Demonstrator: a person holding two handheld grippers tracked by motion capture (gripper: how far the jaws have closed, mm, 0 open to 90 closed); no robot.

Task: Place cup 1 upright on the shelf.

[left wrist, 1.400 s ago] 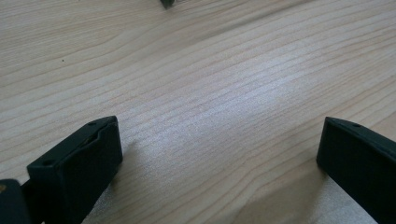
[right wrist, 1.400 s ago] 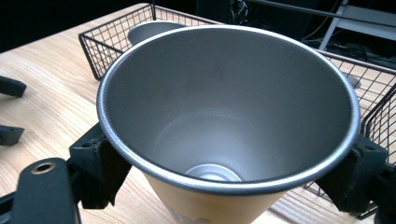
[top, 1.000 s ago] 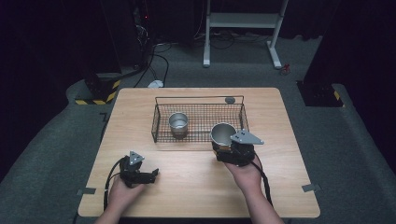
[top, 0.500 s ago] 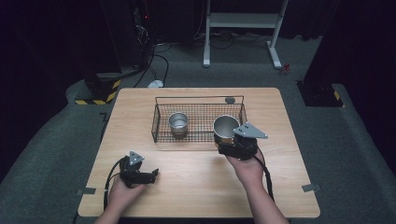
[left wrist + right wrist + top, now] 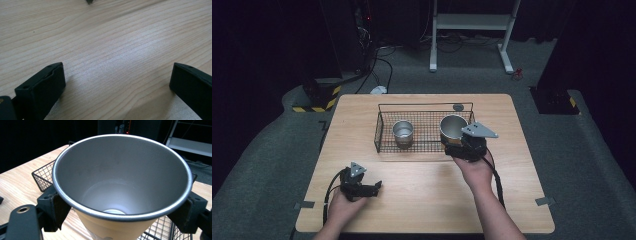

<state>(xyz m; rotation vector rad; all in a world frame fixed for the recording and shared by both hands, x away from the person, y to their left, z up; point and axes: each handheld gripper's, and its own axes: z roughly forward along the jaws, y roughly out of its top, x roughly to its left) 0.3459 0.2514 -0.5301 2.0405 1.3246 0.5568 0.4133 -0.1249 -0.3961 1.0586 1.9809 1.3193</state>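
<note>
Steel cup (image 5: pixel 120 192) sat clamped between the jaws of my right tongs (image 5: pixel 460 146), held over the near right corner of the basket (image 5: pixel 384 127), though I couldn't quite tell how far it cleared the wire rim. A second cup (image 5: pixel 402 133) stood inside, off to the left of my tongs. My left tongs (image 5: pixel 373 187) rested apart on the table (image 5: pixel 120 37), holding nothing. The grip looked low on a tapered wall, so I judged the cup could slip or catch the wire and tip.
</note>
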